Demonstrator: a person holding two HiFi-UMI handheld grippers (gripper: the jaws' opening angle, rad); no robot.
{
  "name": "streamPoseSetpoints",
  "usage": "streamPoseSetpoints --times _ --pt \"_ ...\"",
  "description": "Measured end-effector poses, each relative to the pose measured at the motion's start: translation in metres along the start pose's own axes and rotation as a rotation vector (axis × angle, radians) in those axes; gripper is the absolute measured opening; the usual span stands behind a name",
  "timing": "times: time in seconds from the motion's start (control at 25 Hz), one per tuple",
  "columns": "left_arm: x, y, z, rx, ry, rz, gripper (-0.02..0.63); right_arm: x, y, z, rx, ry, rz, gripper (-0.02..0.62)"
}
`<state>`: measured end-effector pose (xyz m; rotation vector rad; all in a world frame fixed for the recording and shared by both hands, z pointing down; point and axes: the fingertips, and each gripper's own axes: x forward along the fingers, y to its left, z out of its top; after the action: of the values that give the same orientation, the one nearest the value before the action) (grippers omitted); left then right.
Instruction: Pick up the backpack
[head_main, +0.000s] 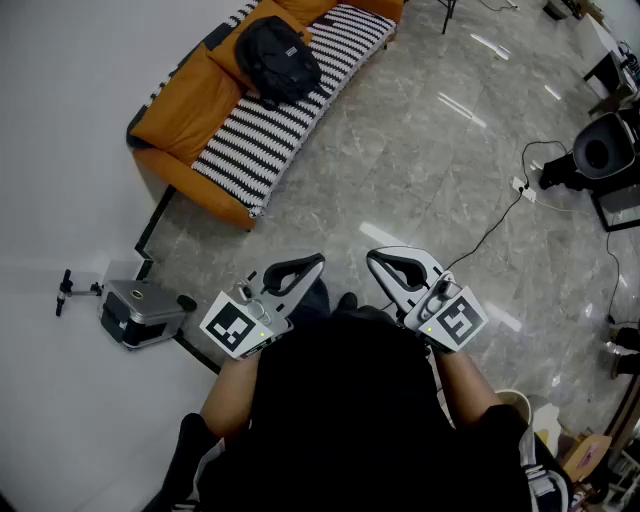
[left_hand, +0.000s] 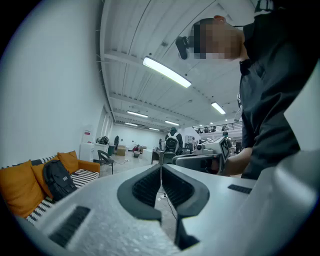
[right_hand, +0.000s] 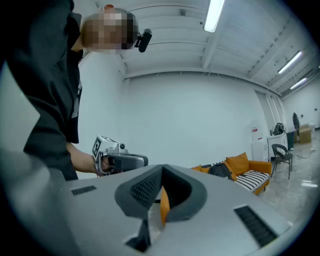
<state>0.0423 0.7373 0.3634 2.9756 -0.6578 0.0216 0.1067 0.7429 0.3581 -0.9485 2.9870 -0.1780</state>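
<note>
A black backpack (head_main: 277, 58) rests on an orange sofa (head_main: 190, 105) with a striped seat, far across the floor at the top left of the head view. It also shows small in the left gripper view, the backpack (left_hand: 57, 179) leaning on orange cushions, and in the right gripper view as a dark backpack (right_hand: 218, 170). My left gripper (head_main: 318, 262) and right gripper (head_main: 372, 258) are held close to my body, side by side, both shut with nothing between the jaws. Each points level, tips toward the other.
A grey case (head_main: 143, 311) and a small stand sit by the white wall at left. A black cable (head_main: 495, 225) runs over the grey stone floor to equipment (head_main: 600, 152) at right. A black chair (left_hand: 105, 159) stands beyond the sofa.
</note>
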Motion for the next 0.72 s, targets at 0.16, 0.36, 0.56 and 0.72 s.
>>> streamPoseSetpoints --times 0.16,0.36,0.56,0.72 --pt "0.006 0.003 -0.003 0.013 0.014 -0.007 0.025 0.002 -0.008 -0.003 -0.002 -0.004 -0.004 0.026" --pt "0.011 0.0 -0.005 0.012 0.019 -0.022 0.025 0.004 -0.008 -0.005 -0.006 0.003 0.003 0.026" --pt "0.014 -0.003 -0.008 0.005 0.026 -0.029 0.025 0.002 -0.01 -0.005 0.007 -0.008 -0.004 0.026" --pt "0.011 -0.003 -0.008 0.001 0.027 -0.031 0.025 0.002 -0.01 -0.003 0.014 -0.019 -0.003 0.026"
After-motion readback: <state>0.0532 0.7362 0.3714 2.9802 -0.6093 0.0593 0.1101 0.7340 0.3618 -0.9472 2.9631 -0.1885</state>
